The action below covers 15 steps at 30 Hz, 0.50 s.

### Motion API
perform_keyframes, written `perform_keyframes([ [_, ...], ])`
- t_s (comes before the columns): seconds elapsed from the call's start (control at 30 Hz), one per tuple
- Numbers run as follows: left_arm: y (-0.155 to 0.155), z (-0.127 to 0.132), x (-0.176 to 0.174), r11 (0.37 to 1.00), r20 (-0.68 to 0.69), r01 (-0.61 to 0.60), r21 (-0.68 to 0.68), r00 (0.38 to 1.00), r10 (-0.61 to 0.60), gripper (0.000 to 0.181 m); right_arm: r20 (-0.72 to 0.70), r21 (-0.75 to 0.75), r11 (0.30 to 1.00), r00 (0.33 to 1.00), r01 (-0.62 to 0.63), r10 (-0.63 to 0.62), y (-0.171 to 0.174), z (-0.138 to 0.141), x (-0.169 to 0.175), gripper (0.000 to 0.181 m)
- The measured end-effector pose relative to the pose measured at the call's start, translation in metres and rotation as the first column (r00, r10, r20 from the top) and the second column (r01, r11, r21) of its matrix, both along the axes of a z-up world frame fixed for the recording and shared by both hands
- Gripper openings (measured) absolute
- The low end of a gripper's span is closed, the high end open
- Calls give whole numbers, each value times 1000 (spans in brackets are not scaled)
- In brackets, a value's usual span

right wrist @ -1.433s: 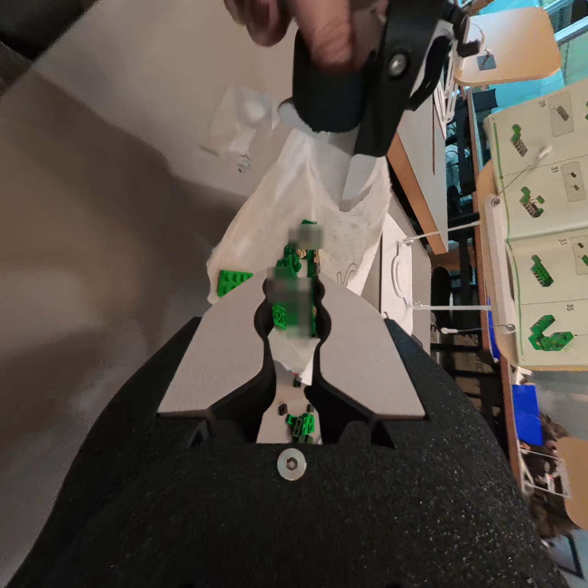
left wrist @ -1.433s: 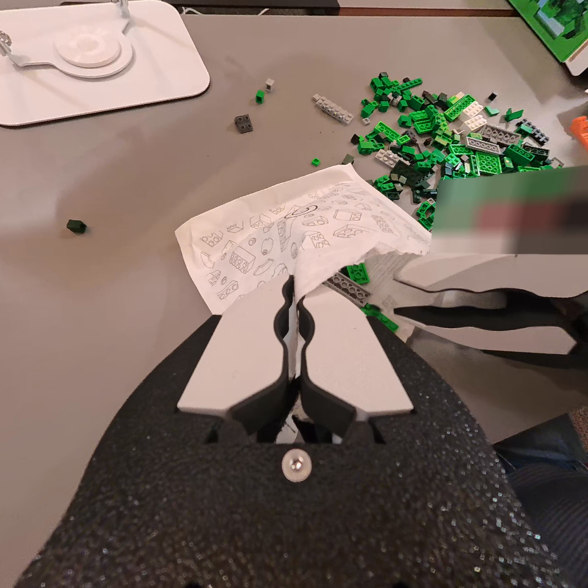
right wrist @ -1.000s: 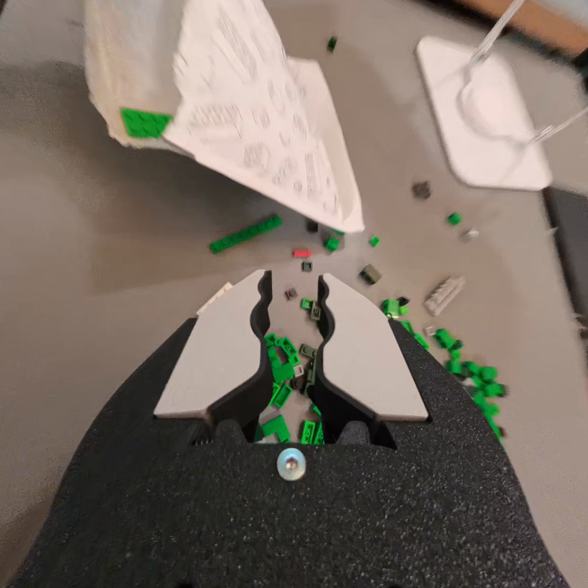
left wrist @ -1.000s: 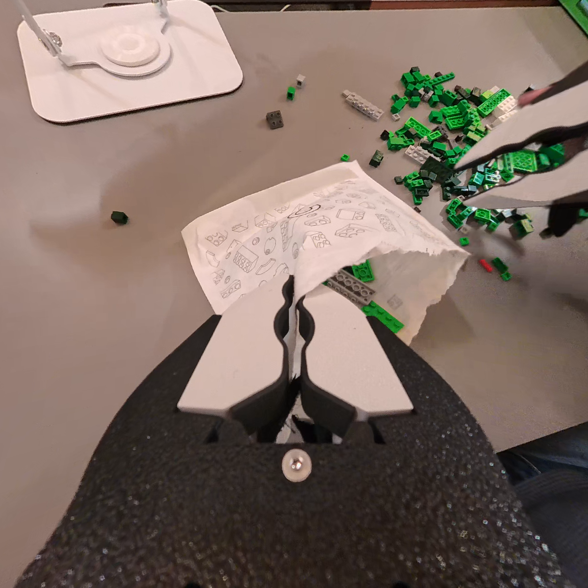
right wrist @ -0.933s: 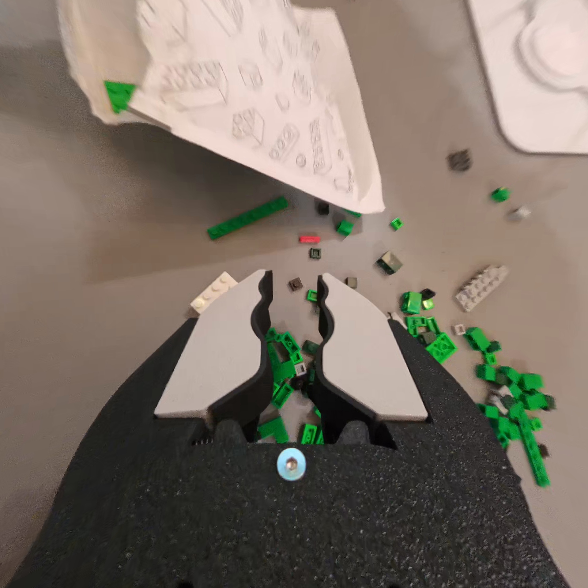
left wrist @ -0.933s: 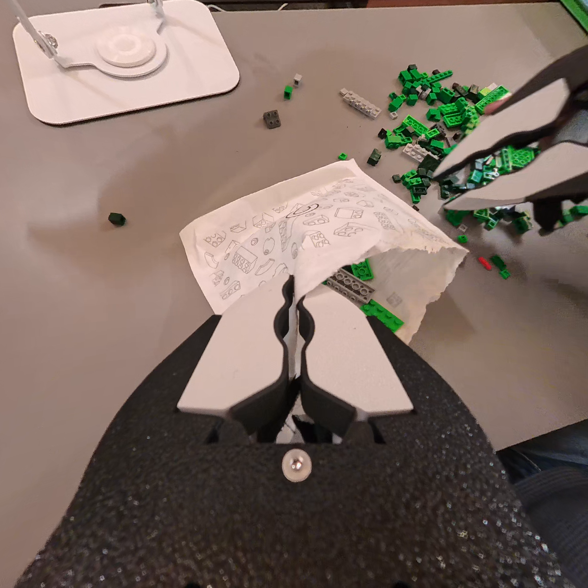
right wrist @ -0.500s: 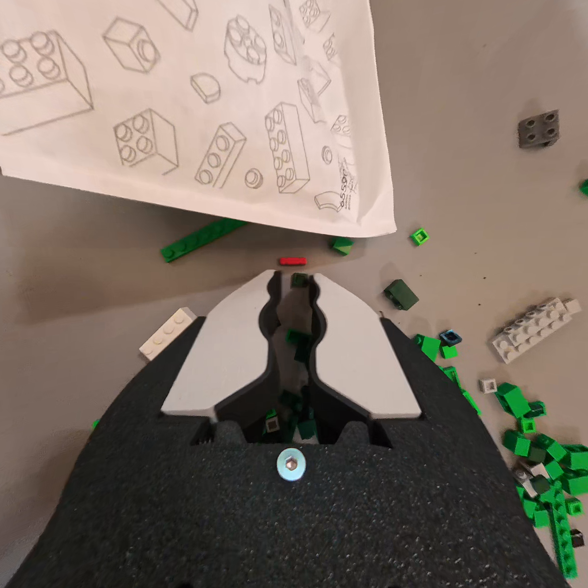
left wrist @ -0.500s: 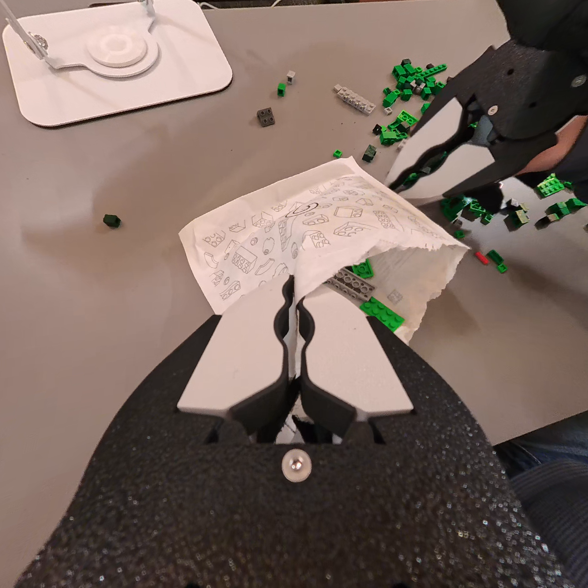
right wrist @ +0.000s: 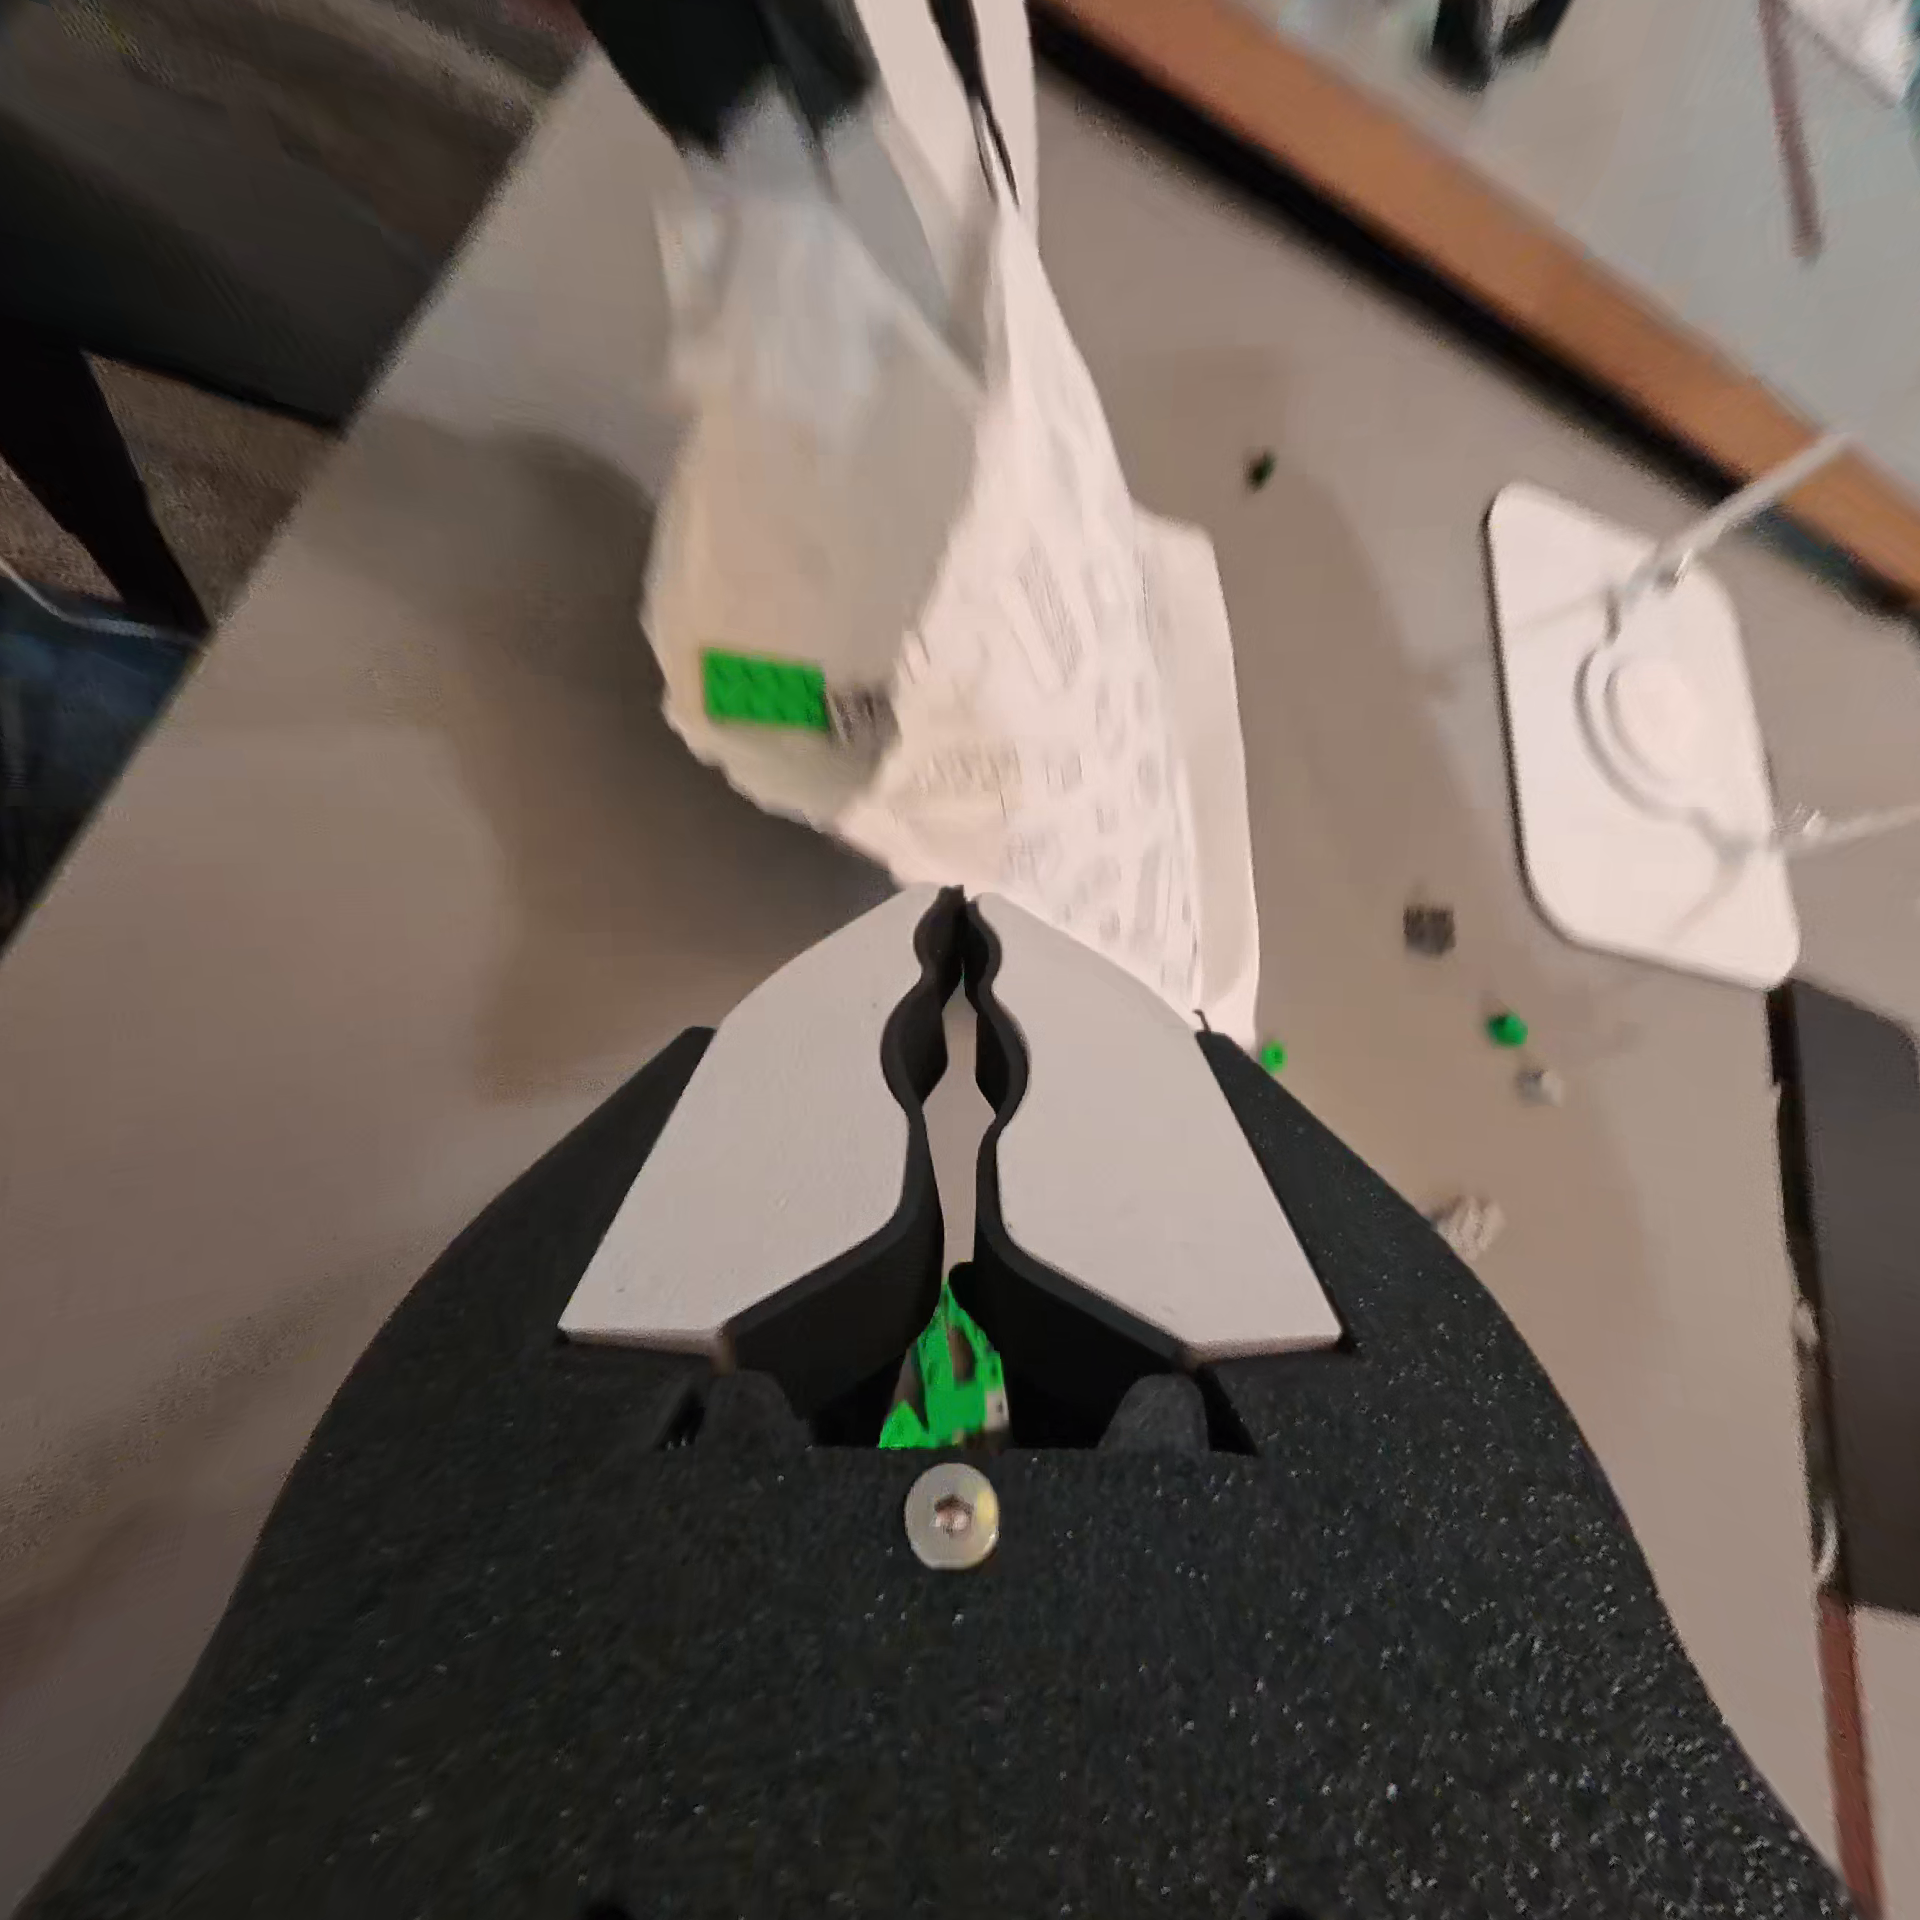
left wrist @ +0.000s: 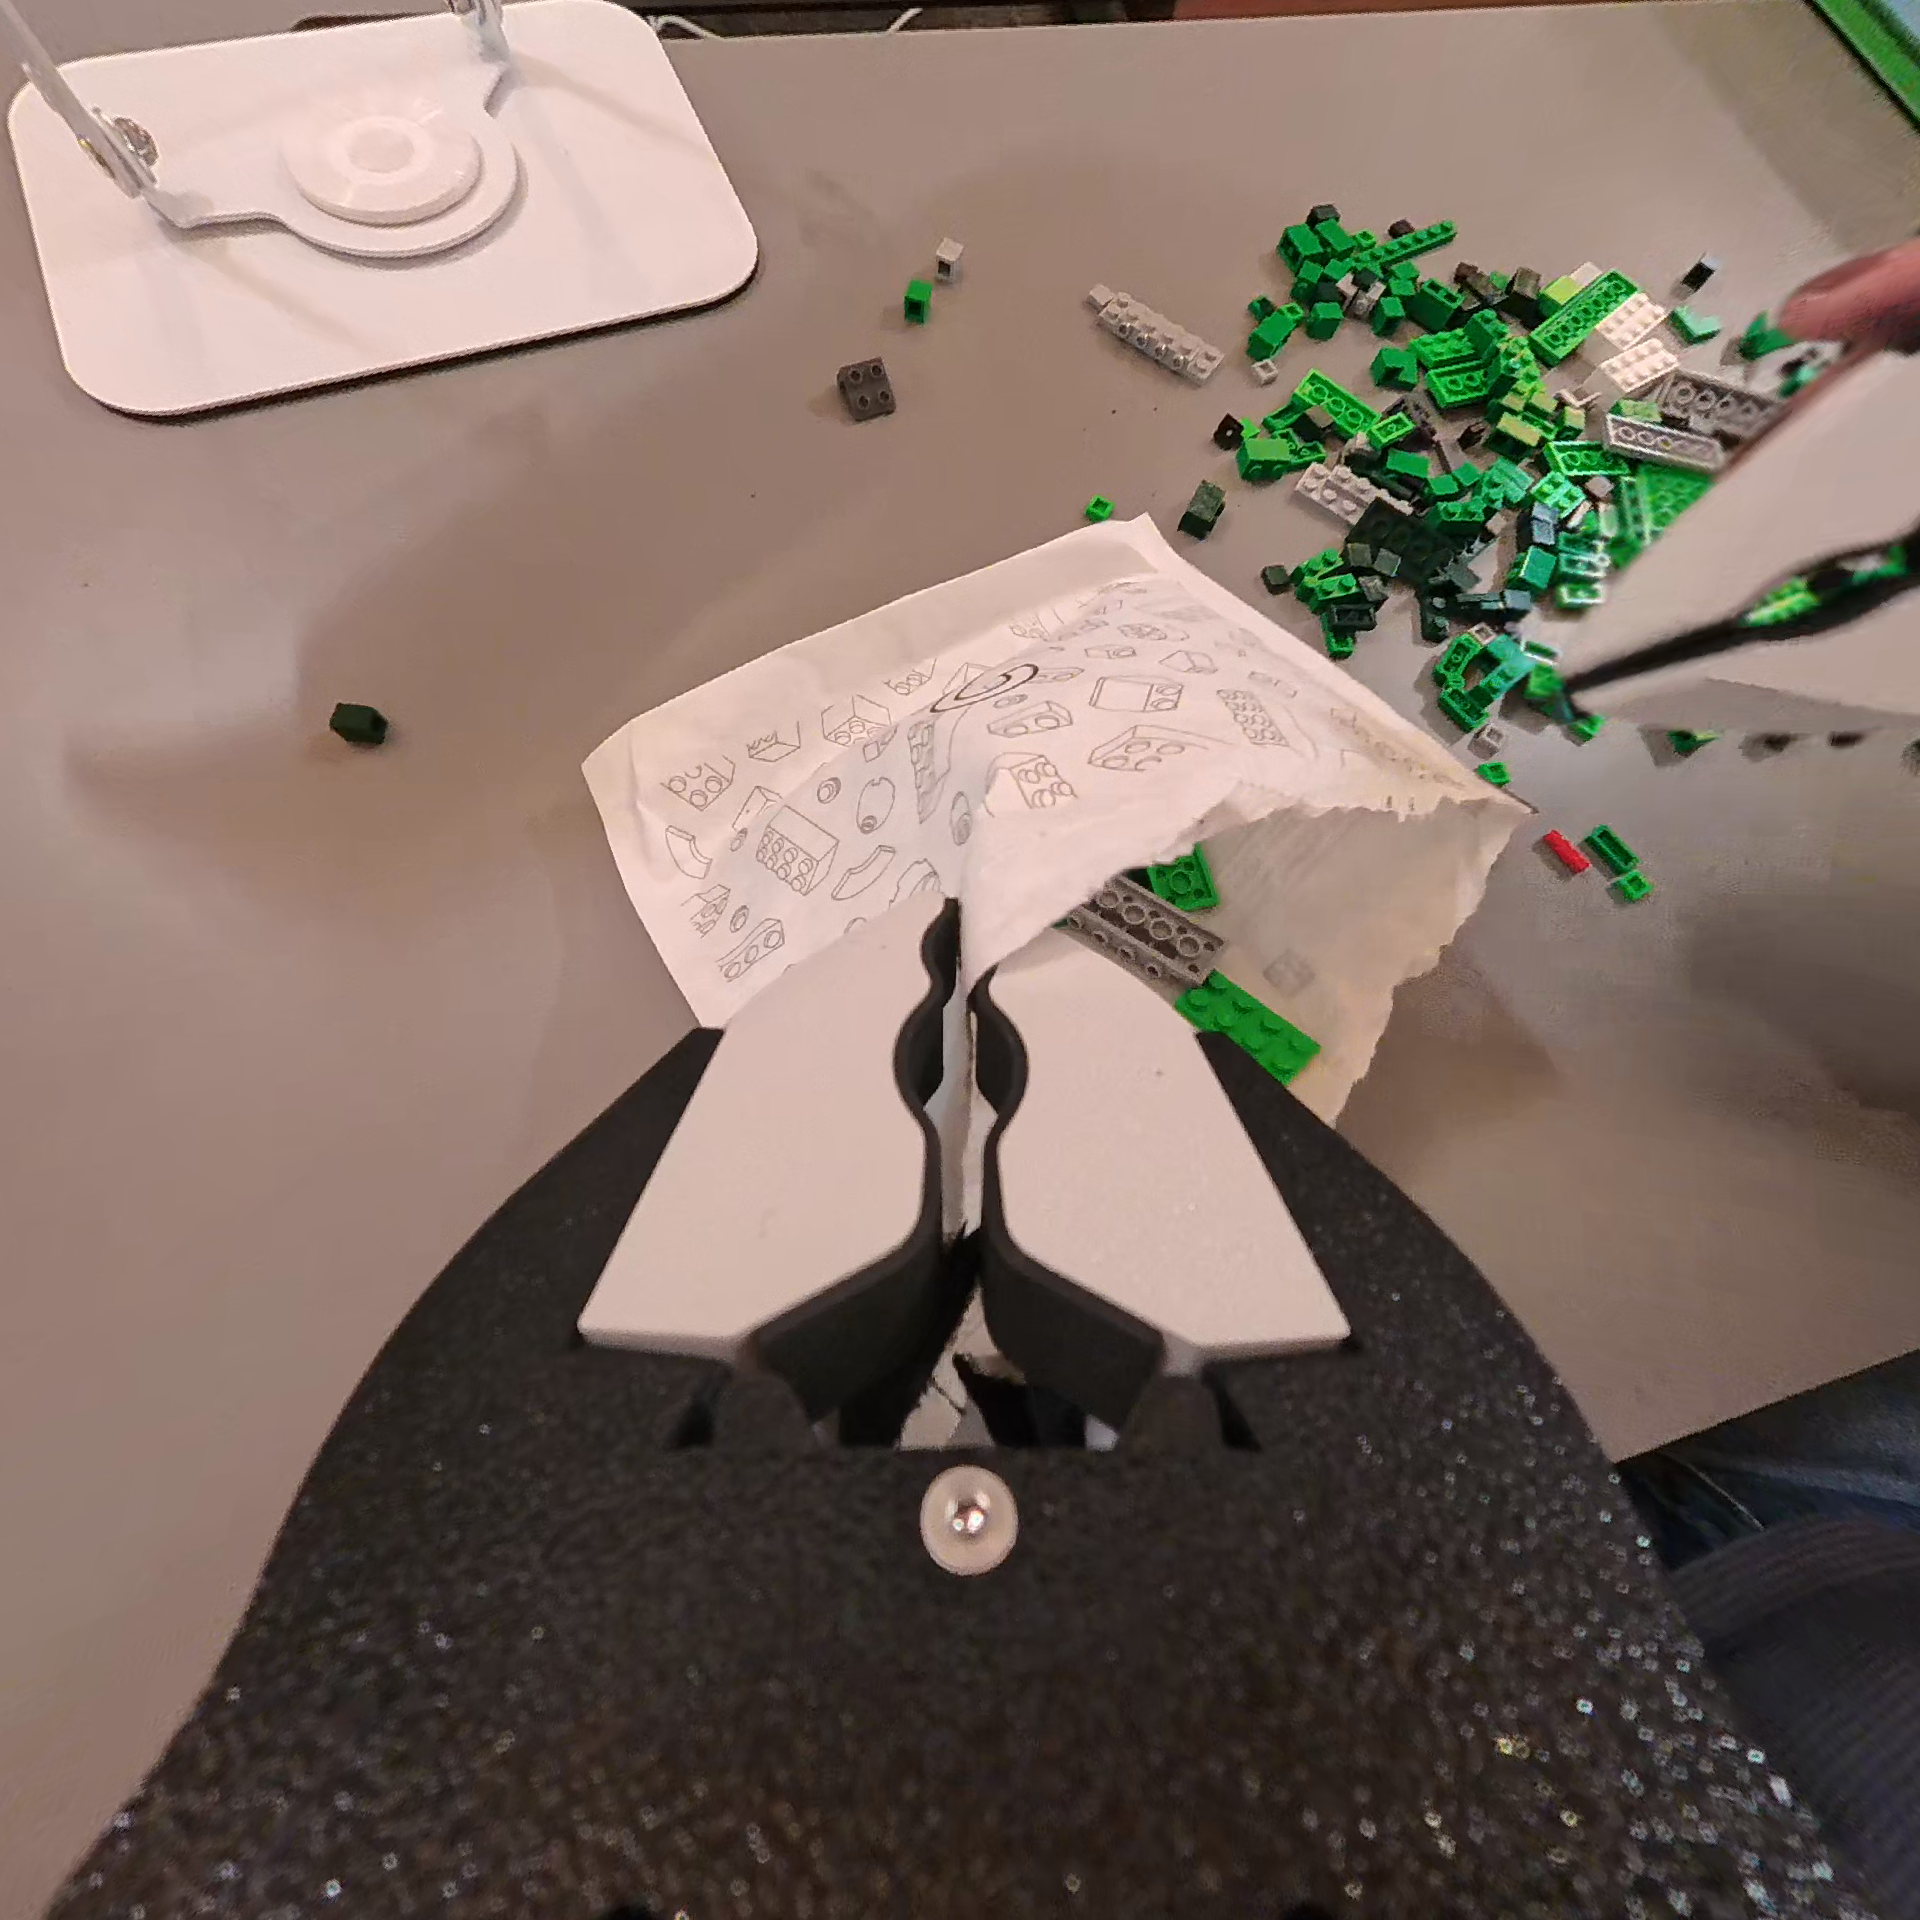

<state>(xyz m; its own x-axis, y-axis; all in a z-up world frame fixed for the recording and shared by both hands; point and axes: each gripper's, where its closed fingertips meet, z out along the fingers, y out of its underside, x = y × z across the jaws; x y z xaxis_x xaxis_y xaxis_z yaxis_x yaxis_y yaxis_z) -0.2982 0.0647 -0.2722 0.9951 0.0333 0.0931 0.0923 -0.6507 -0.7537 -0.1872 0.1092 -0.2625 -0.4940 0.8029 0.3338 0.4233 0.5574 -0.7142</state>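
My left gripper [left wrist: 956,914] is shut on the torn edge of a white paper bag [left wrist: 935,748] printed with brick drawings. It holds the bag's mouth open toward the right. Inside lie a grey holed brick [left wrist: 1143,935] and green plates [left wrist: 1247,1023]. My right gripper [right wrist: 956,909] is shut, its tips just in front of the bag [right wrist: 1039,644], above the table. I see nothing between its tips. In the left wrist view it [left wrist: 1579,686] is blurred at the right edge, over the near side of a pile of green and grey bricks [left wrist: 1455,416].
A white stand base [left wrist: 384,197] sits at the far left of the grey table. Loose pieces lie about: a dark grey square brick [left wrist: 865,390], a dark green piece [left wrist: 358,724], a light grey long brick [left wrist: 1153,335], a red piece [left wrist: 1566,850]. A person's leg [left wrist: 1787,1507] is past the near table edge. The grippers' ends are close to 12 centimeters from one another.
My right gripper left the bag's mouth, dropped to the brick pile, closed its fingers there and lifted back toward the bag. My left gripper kept its hold on the bag.
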Motion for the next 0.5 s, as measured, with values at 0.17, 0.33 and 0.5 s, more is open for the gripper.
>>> perform_keyframes([
  [0.17, 2, 0, 5, 1000, 14, 4, 4, 1000, -4, 0, -162, 184, 975, 975, -123, 153, -60, 14, -25, 0],
  [0.33, 1, 2, 9, 1000, 19, 20, 9, 1000, -20, 0, -154, 478, 875, 973, -80, 173, -62, -16, -42, 1],
  [0.5, 1, 1, 7, 1000, 22, 20, 9, 1000, -20, 0, -138, 405, 911, 979, -85, 152, -62, -20, -34, 16],
])
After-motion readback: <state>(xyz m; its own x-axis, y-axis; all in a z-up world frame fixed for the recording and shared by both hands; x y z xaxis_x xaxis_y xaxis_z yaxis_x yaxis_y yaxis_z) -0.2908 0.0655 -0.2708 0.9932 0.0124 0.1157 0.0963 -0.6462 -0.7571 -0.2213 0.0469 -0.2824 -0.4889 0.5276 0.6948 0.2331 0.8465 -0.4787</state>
